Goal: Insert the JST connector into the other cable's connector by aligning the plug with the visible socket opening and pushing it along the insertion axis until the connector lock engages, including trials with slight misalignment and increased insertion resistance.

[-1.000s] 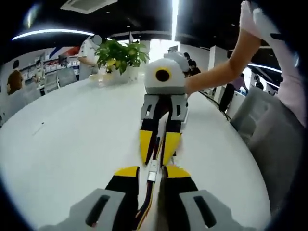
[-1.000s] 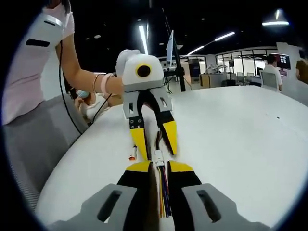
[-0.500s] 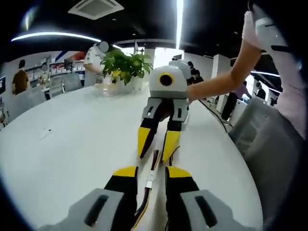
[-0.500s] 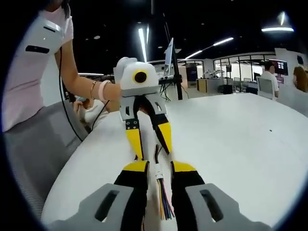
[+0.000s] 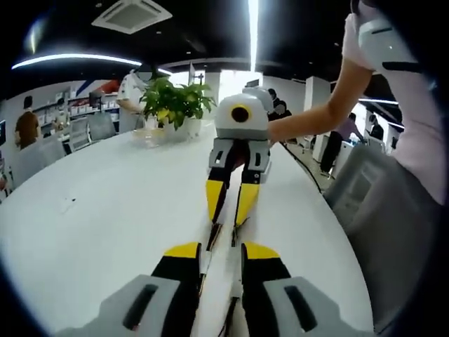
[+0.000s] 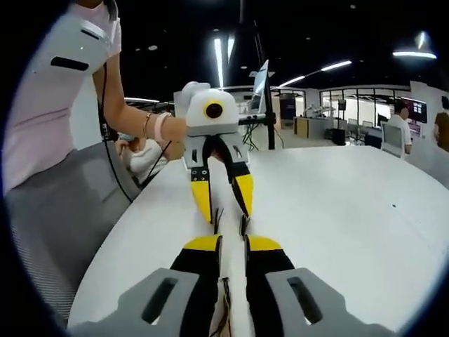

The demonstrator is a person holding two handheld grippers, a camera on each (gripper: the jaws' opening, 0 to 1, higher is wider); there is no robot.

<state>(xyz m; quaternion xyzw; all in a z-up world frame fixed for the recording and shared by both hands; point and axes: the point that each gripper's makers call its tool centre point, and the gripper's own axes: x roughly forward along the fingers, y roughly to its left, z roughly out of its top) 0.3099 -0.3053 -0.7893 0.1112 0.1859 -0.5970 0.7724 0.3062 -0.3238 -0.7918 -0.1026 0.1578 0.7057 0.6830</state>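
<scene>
Both grippers face each other over the white table [image 5: 105, 210], jaws tip to tip. My left gripper [image 5: 222, 251] is open, with bare table between its yellow-tipped jaws; a dark strand of the cable's wires [image 5: 227, 324] shows low in the gap. The right gripper [image 5: 230, 203], held by a person's hand, points back at it, fingers apart. In the right gripper view my right gripper [image 6: 232, 243] stands slightly open with thin wires [image 6: 224, 312] low between its jaws, and the left gripper [image 6: 223, 198] is spread open beyond. I cannot make out the white connector.
A potted plant [image 5: 175, 84] stands at the table's far end, with people and chairs behind it. A grey chair [image 5: 365, 189] sits by the table's right edge, beside the person. A stand with a screen [image 6: 261, 81] rises beyond the table.
Both grippers have pulled back from each other. The white connector, seen between the jaws half a second ago, has dropped out of sight. A second ago both were shut on the cables.
</scene>
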